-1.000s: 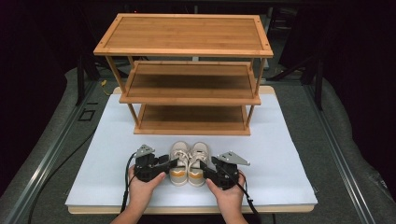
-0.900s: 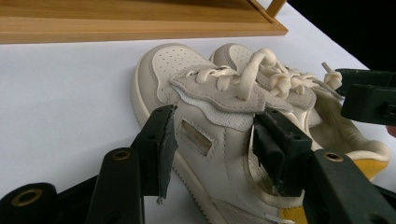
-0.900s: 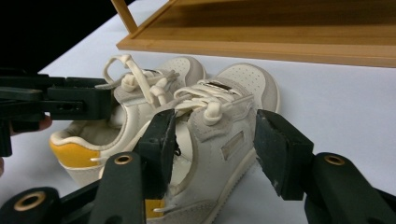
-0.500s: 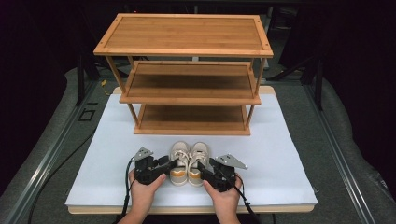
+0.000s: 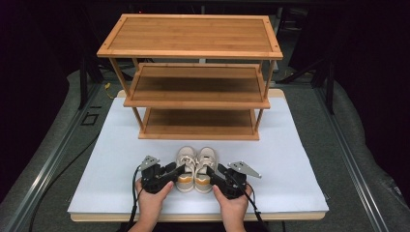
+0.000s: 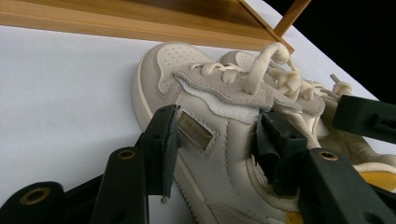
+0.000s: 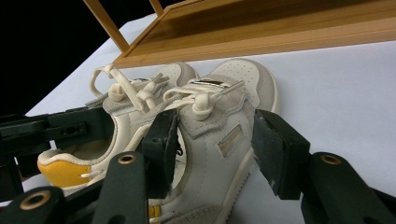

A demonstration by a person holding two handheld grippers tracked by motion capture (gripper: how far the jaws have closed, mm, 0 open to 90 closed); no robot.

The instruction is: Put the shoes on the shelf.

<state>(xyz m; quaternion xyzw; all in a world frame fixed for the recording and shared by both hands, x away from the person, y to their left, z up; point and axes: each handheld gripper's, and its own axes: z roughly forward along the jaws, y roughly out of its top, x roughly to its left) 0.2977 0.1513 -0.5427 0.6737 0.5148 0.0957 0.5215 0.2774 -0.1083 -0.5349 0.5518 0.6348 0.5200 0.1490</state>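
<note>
Shoes (image 5: 195,167) | each hand-held gripper (image 5: 177,170) (image 5: 212,171) closing around one (pads not yet pressing)

Both hands sit at six o'clock; the left gripper (image 5: 178,170) points toward two o'clock, the right gripper (image 5: 209,170) toward ten, their jaws wide, just been closing around something between them.

Shoe rack (image 5: 193,48): bamboo-like wood, smooth, satin finish. Table cover (image 5: 106,174): white, matt, smooth. Left sneaker (image 6: 219,126): cream smooth leather-like panels, rough suede trim, woven cotton-like laces. Right sneaker (image 7: 219,140): same. Gripper pads (image 6: 275,149): black, matt, rubbery.
</note>
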